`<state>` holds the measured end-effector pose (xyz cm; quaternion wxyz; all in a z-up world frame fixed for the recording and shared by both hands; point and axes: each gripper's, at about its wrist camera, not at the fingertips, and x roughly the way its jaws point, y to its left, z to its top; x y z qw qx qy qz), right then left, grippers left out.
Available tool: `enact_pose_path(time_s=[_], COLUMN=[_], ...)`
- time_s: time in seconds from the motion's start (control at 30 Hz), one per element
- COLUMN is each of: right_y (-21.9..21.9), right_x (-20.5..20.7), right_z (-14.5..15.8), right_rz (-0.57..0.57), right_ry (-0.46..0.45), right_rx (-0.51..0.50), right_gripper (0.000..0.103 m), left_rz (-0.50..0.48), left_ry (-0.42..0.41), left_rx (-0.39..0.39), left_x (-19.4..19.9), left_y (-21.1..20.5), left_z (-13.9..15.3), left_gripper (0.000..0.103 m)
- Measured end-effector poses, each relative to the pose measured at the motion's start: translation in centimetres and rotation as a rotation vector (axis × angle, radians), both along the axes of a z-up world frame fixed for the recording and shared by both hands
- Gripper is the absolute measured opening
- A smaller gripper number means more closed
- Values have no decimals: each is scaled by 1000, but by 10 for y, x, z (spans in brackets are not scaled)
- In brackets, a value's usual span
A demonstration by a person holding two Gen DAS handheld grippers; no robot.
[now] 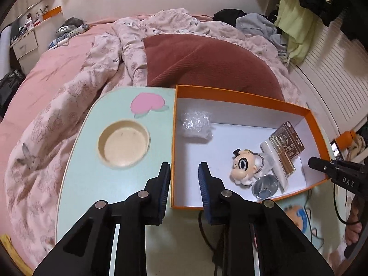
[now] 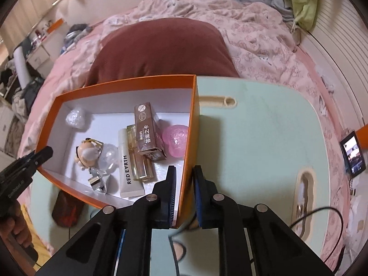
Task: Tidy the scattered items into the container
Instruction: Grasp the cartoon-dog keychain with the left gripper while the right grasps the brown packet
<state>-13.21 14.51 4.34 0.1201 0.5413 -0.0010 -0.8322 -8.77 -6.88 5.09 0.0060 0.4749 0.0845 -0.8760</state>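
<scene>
Grip comes first: our left gripper and right gripper each clamp a side wall of the orange box, so we lift evenly. Inside lie figurine, tube and carton, beyond them the pillow

One orange box; inside: one figurine, one tube, one carton.

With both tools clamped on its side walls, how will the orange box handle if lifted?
The orange box looks like thin card, so its walls may flex. The carton and tube inside lie loose and would likely slide if it tilts.
</scene>
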Motion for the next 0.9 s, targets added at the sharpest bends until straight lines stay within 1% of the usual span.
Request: enact_pose_path(time_s=[0.07,0.2,0.37,0.4,0.43,0.47,0.5,0.53,0.57,0.6,0.63,0.67,0.7,0.77,0.83,0.87,0.9], right_y=[3,7,8,10,12,15,16,13,7,-2,-11,-20,-29,-42,-49,-49,-47], right_x=[11,26,27,28,28,28,29,30,29,26,23,18,12,2,-9,-12,-15], right_z=[0,1,5,10,16,25,36,46,53,56,58,56,52,39,22,14,9], right_rz=[10,25,44,35,15,-13,-26,-12,14,51,86,116,134,147,136,127,120], right_ry=[-5,-12,-12,5,26,62,108,148,160,155,142,120,95,48,-3,-23,-36], right_rx=[-2,-15,-18,-25,-29,-34,-41,-44,-38,-29,-24,-15,-1,37,68,70,66], right_gripper=[14,14,15,15,18,24,27,29,29,29,29,29,28,26,24,24,23], left_rz=[-1,-14,-33,-19,18,52,64,46,-4,-80,-150,-192,-218,-237,-239,-239,-243], left_ry=[-2,-11,-11,5,40,90,140,182,199,176,128,81,37,-33,-85,-117,-150], left_rx=[14,15,13,9,-8,-22,-23,-14,6,42,80,104,110,78,58,71,97], left_x=[11,28,30,30,32,34,37,37,35,29,21,13,5,-8,-18,-22,-25], left_y=[1,3,3,0,-4,-6,-7,-5,0,8,18,27,36,50,58,59,60], left_z=[0,1,5,10,19,30,39,48,56,60,60,58,53,43,30,23,16], left_gripper=[27,28,28,28,28,29,36,42,54,55,55,55,55,55,46,41,40])
